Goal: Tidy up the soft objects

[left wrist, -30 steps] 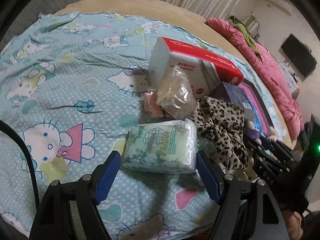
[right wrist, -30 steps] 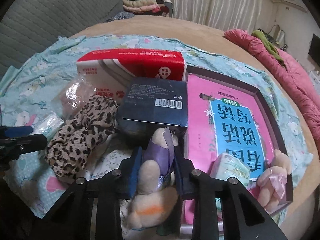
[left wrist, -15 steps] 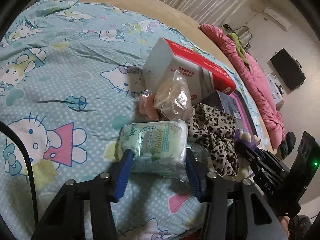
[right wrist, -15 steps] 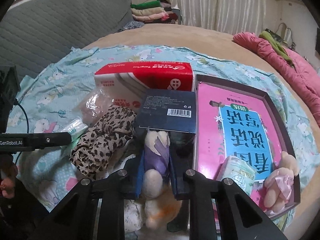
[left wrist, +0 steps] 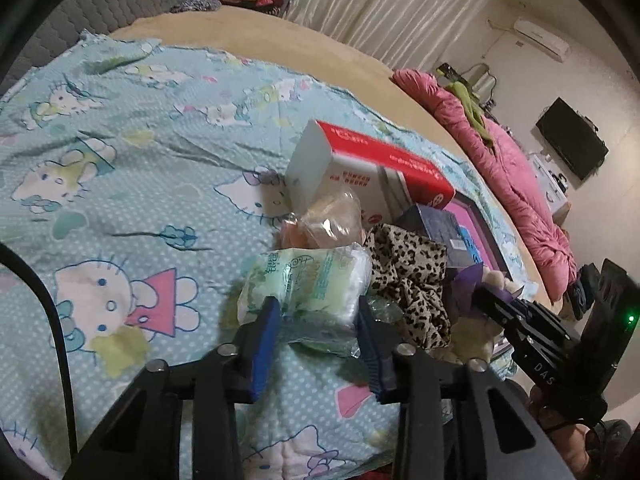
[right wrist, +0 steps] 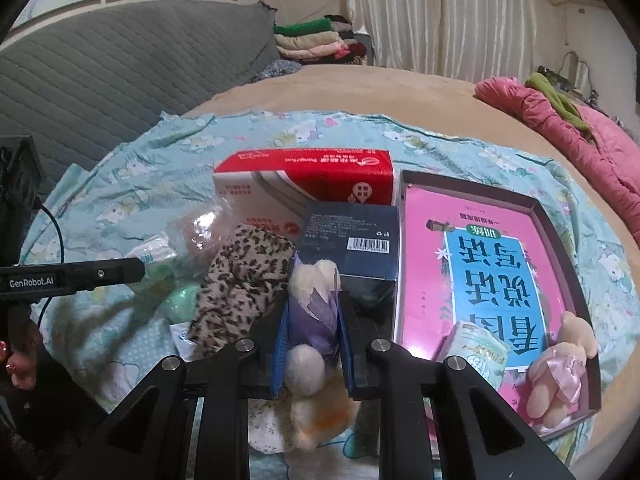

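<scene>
1. The left gripper [left wrist: 316, 320], wide a second ago, has clamped onto the green tissue pack [left wrist: 306, 284], now lifting at 6 o'clock.
2. The right gripper [right wrist: 312, 344] still pinches the plush toy [right wrist: 310, 332]; the tray [right wrist: 560, 216] at 3 o'clock seems its destination.

The tissue pack [left wrist: 304, 280] wears thin, glossy, crinkled plastic film. The sheet [left wrist: 120, 160] on the bed is matt printed cloth, lightly creased. The leopard cloth [right wrist: 240, 276] looks soft and matt. The plush toy [right wrist: 308, 332] is fuzzy, with a satin-like purple ribbon. The red box [right wrist: 304, 172] and dark box [right wrist: 352, 236] look like smooth card; the pink book [right wrist: 480, 264] cover is glossy. A clear bag [left wrist: 332, 216] at mid-frame shines.
</scene>
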`<move>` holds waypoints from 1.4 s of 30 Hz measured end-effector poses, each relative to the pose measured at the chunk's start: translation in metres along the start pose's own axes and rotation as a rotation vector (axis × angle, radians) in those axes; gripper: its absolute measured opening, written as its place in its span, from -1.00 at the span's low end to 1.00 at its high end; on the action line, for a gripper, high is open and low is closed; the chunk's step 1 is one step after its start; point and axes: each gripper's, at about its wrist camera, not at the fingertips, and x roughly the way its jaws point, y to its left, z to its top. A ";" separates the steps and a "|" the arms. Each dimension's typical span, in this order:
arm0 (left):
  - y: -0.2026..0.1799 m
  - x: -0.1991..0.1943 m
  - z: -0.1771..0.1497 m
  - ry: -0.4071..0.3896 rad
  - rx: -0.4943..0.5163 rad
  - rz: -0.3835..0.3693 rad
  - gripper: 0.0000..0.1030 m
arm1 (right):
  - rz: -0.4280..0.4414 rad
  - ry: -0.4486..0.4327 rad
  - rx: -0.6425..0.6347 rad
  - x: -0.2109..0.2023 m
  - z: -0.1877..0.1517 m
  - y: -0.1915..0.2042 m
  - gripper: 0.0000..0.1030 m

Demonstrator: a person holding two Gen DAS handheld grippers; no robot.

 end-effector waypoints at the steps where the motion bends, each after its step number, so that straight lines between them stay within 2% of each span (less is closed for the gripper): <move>1: 0.000 -0.003 0.000 -0.007 -0.003 0.006 -0.56 | 0.004 -0.004 0.002 -0.002 0.000 0.000 -0.57; 4: 0.001 -0.007 -0.001 -0.015 -0.002 0.022 -0.57 | 0.012 -0.015 0.006 -0.006 0.001 -0.001 -0.57; 10: 0.004 0.001 -0.005 0.019 0.004 0.055 -0.59 | 0.018 -0.024 0.024 -0.010 0.002 -0.005 -0.57; 14: -0.004 -0.004 -0.005 -0.003 0.053 0.086 -0.62 | 0.020 -0.036 0.044 -0.014 0.002 -0.009 -0.57; 30: -0.062 -0.039 0.006 -0.071 0.155 0.075 -0.62 | 0.055 -0.119 0.118 -0.036 0.008 -0.029 -0.57; 37: -0.084 -0.031 0.005 -0.059 0.186 0.070 -0.62 | 0.016 -0.064 0.175 -0.027 0.002 -0.046 -0.57; 38: -0.085 -0.030 0.004 -0.051 0.188 0.069 -0.62 | 0.014 -0.058 0.185 -0.026 0.001 -0.049 -0.53; 39: -0.086 -0.030 0.003 -0.050 0.188 0.066 -0.62 | 0.010 -0.052 0.209 -0.025 -0.001 -0.055 -0.37; 40: -0.086 -0.030 0.003 -0.050 0.190 0.064 -0.62 | 0.004 -0.046 0.224 -0.025 -0.003 -0.059 -0.29; 42: -0.088 -0.029 0.002 -0.052 0.199 0.063 -0.62 | 0.016 -0.030 0.262 -0.021 -0.006 -0.068 -0.21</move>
